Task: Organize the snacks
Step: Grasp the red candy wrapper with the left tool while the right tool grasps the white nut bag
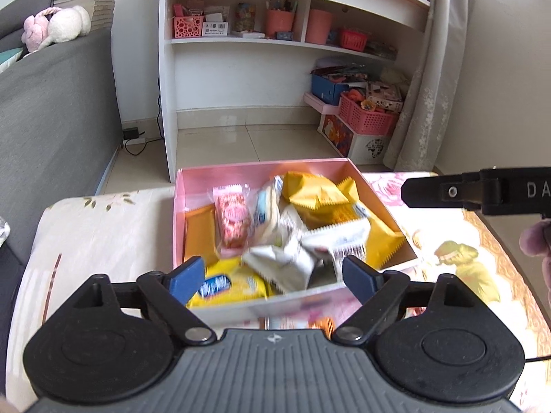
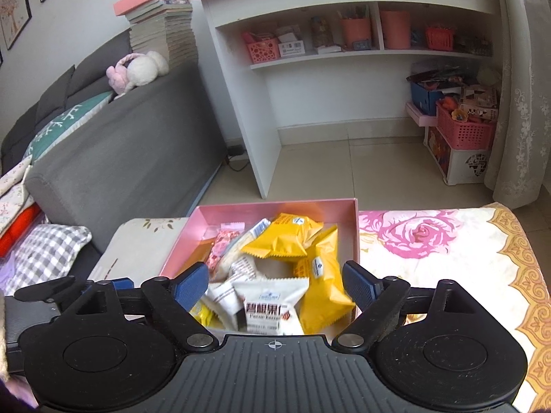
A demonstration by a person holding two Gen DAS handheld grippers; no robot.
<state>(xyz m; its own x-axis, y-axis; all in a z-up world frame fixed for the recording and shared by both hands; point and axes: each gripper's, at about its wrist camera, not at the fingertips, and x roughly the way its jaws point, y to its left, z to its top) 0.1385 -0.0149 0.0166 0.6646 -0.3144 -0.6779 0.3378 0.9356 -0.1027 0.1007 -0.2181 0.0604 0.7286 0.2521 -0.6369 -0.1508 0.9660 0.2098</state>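
Observation:
A pink box (image 1: 179,206) sits on a floral cloth and holds several snack packets: yellow packets (image 1: 316,189), a pink packet (image 1: 232,222), white packets (image 1: 286,261) and a yellow bar pack (image 1: 227,284). My left gripper (image 1: 273,277) is open and empty above the box's near edge. In the right wrist view the same box (image 2: 356,237) shows yellow packets (image 2: 286,237) and a white pecan packet (image 2: 267,304). My right gripper (image 2: 275,287) is open and empty above the box's near side. The right gripper also shows in the left wrist view (image 1: 482,192) at the right edge.
The box stands on a floral-covered table (image 2: 447,247). A grey sofa (image 2: 120,158) is to the left, with a plush toy (image 2: 137,69) on top. A white shelf unit (image 1: 275,34) and pink baskets (image 1: 368,117) stand behind on the tiled floor.

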